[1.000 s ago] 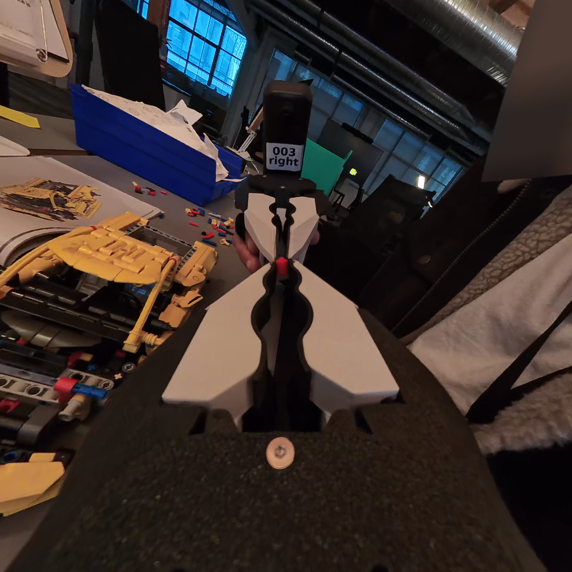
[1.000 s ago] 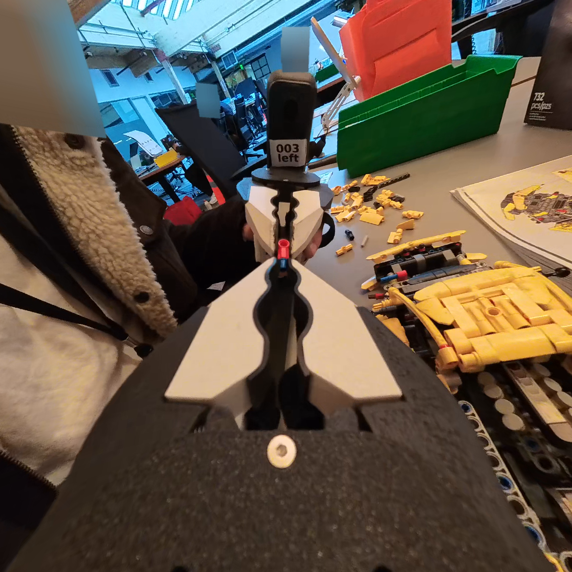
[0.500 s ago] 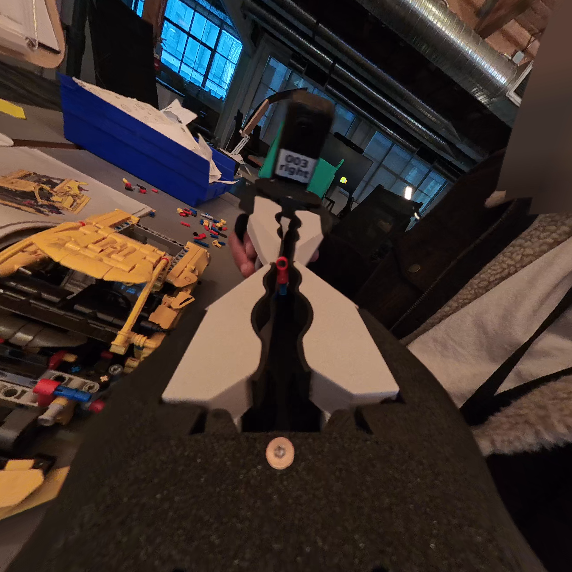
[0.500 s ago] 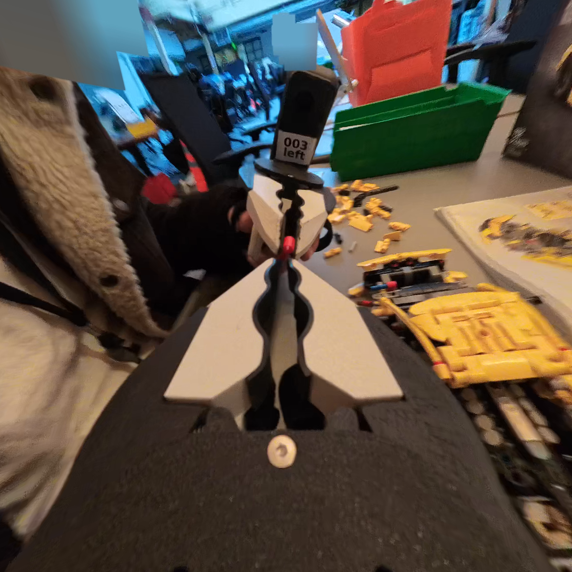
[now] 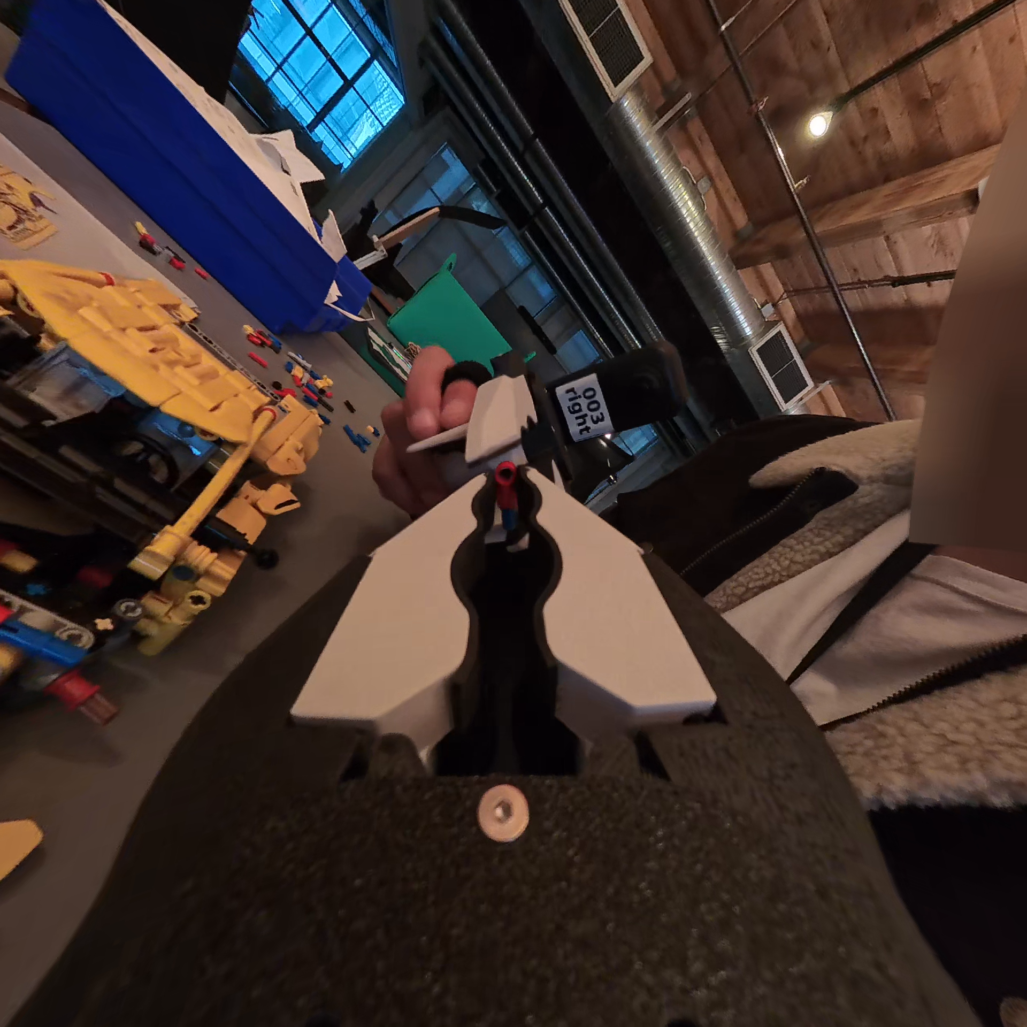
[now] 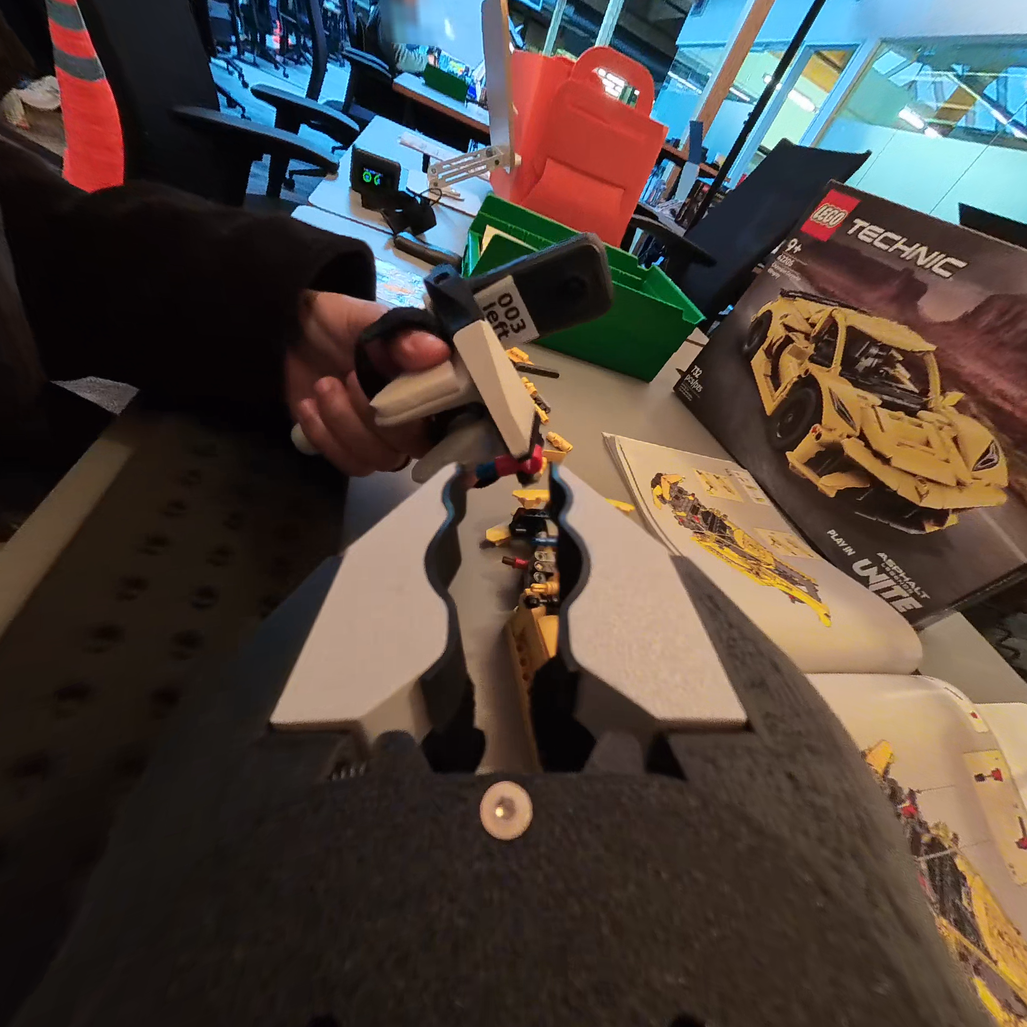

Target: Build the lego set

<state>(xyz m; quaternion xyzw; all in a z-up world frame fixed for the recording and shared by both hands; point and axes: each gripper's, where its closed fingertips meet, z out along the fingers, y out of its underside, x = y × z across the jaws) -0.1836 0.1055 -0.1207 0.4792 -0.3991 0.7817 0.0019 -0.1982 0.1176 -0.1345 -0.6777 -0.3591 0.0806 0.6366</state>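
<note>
Grey worktop [image 5: 355,500] strewn with small loose bricks, and the half-built yellow lego car [image 5: 139,355] sits at the left. Left gripper [image 5: 507,500] is clamped on a small red-and-blue lego pin [image 5: 504,489], held up in the air. Right gripper [image 6: 508,472] meets it tip to tip, fingers slightly parted around the pin's red end, with an open instruction booklet [image 6: 722,544] and the set's box [image 6: 867,400] beyond.

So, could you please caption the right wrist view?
Left gripper holds a red-and-blue pin before the open right gripper.
</note>
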